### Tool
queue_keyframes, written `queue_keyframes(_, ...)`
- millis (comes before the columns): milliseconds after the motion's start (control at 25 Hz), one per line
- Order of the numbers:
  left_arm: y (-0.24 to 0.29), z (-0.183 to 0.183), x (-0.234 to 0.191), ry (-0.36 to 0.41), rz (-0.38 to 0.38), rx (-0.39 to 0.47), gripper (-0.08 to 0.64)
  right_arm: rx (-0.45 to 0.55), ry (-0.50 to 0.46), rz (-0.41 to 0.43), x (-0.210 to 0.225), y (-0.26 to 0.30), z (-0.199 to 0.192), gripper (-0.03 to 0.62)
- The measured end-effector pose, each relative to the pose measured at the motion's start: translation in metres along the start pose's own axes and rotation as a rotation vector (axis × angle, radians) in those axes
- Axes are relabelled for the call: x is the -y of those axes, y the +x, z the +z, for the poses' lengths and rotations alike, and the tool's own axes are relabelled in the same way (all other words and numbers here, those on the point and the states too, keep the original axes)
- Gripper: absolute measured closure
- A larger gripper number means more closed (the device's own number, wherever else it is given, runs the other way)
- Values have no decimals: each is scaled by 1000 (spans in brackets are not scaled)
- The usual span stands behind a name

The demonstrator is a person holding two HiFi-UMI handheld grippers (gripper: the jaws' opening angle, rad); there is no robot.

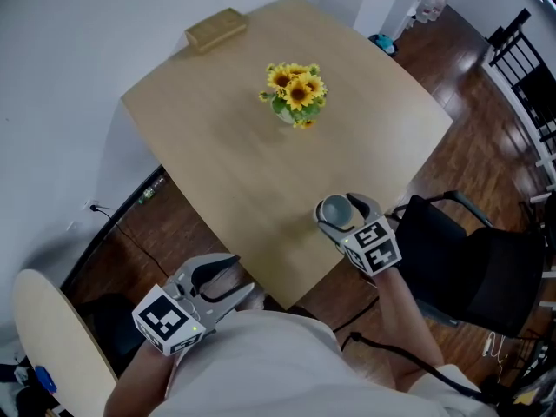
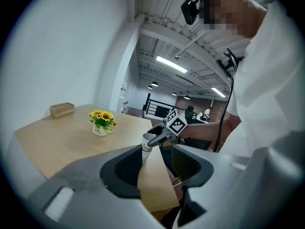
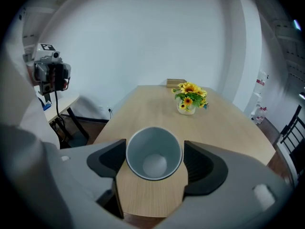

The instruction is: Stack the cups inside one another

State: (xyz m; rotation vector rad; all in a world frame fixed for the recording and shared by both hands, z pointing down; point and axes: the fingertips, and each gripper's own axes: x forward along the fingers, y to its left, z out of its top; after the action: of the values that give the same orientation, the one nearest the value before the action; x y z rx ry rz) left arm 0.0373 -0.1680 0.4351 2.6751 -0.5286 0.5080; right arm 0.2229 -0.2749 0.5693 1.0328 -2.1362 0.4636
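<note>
While the right gripper (image 1: 343, 208) clamps the cup (image 3: 154, 153) between its jaws at the near edge of the surface (image 1: 261, 163), the left gripper (image 1: 245, 273) gapes empty

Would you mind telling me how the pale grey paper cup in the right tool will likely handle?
The pale grey paper cup looks thin-walled and empty, so it is probably light and easily crushed by the right tool. Its tapered shape and narrow base suggest it may tip if nudged.
</note>
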Motion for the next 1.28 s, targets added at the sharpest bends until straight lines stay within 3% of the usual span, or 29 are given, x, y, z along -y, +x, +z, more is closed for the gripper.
queue_keyframes(280, -23, -4, 4, 20, -4, 18, 357, 18, 24, -56, -5, -18, 3, 210)
queue_keyframes(480, -56, -11, 15, 64, -31, 52, 357, 34, 33, -108, -39, -47, 2, 210)
queue_keyframes(800, -144, -52, 38, 92, -57, 101, 357, -3, 82, -193, -156, -103, -44, 209)
queue_keyframes(1080, -189, -108, 80, 70, -169, 112, 357, -41, 175, -218, -297, -168, -94, 206)
queue_keyframes(1280, -208, -124, 111, 95, -207, 122, 357, -33, 202, -240, -346, -204, -115, 206)
